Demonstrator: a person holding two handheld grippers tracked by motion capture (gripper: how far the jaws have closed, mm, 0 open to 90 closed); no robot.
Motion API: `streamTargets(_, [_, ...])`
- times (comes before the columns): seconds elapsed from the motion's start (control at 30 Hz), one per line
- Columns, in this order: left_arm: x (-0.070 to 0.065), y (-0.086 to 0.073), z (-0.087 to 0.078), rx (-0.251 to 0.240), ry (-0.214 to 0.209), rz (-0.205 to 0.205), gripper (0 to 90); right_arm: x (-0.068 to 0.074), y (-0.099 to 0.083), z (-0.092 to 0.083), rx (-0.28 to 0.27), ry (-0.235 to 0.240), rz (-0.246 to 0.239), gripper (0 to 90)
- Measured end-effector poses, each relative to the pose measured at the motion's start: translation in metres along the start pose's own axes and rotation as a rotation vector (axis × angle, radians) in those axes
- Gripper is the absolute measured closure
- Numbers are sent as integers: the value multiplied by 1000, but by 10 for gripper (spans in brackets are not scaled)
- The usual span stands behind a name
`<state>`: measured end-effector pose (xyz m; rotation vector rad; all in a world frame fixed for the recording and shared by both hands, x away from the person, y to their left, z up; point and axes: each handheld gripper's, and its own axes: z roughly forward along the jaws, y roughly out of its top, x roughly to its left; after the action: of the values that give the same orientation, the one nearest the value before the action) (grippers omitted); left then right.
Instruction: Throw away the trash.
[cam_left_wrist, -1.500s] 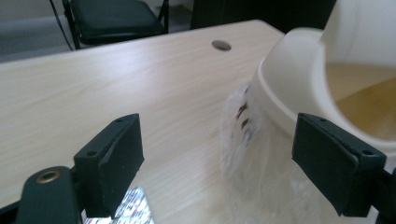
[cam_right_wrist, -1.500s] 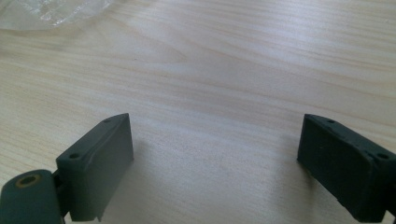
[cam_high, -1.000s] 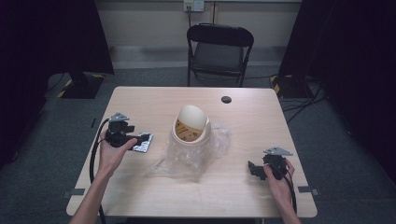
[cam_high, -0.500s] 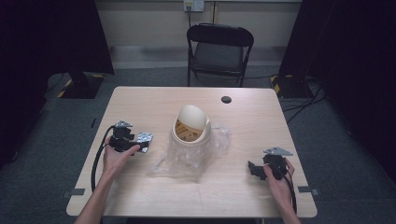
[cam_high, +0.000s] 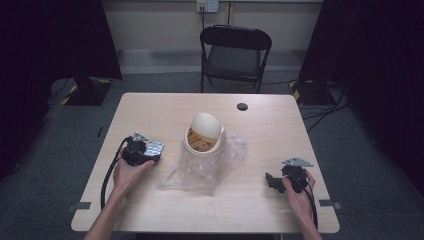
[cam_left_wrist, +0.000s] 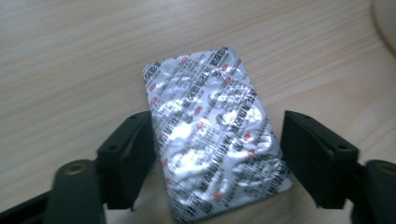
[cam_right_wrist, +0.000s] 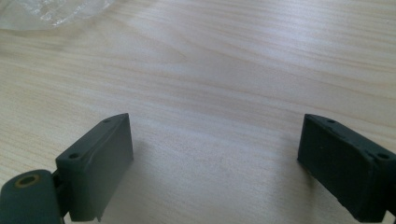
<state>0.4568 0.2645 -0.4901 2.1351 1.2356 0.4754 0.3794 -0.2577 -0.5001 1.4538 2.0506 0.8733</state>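
High view: bare wood lies along the counter's (cam_high: 150, 210) near edge. Near its right edge, the right hand-held gripper (cam_high: 274, 181) rests with jaws wide apart, holding nothing. Near the left edge, the left hand-held gripper (cam_left_wrist: 217, 154) stands apart around a foil blister pack (cam_left_wrist: 215, 130). Mid-counter, a swing-lid bin (cam_high: 204, 134) sits on clear plastic (cam_high: 200, 167). Beyond stands a folding chair (cam_high: 235, 52).
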Motion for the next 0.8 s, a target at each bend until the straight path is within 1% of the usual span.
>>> streamTargets(0.07, [1,-1,0,-3,-5,-3,282,0,0,0,0,0,0,95])
streamTargets(0.1, [1,-2,-1,-12,-4,-11,294,0,0,0,0,0,0,95])
streamTargets(0.17, [3,-4,-2,-21,-2,-8,308,0,0,0,0,0,-1,95])
streamTargets(0.2, [3,-4,-2,-26,-5,-15,308,0,0,0,0,0,-1,95])
streamTargets(0.3, [3,-4,-2,-18,-3,-7,311,0,0,0,0,0,1,95])
streamTargets(0.33, [4,-4,-2,-27,-8,-7,330,0,0,0,-1,0,1,95])
streamTargets(0.37, [5,-4,-3,-19,-11,2,340,0,0,0,0,0,0,95])
streamTargets(0.6, [5,-4,-3,-18,-8,4,342,0,0,0,0,0,1,95])
streamTargets(0.7, [5,-5,-4,-25,-9,-12,342,0,0,0,-2,1,-1,95])
streamTargets(0.73, [4,-5,-3,-33,-2,-32,342,0,0,0,-1,1,-1,95])
streamTargets(0.8, [3,-4,-5,-45,-19,-33,342,0,0,0,-1,2,-2,94])
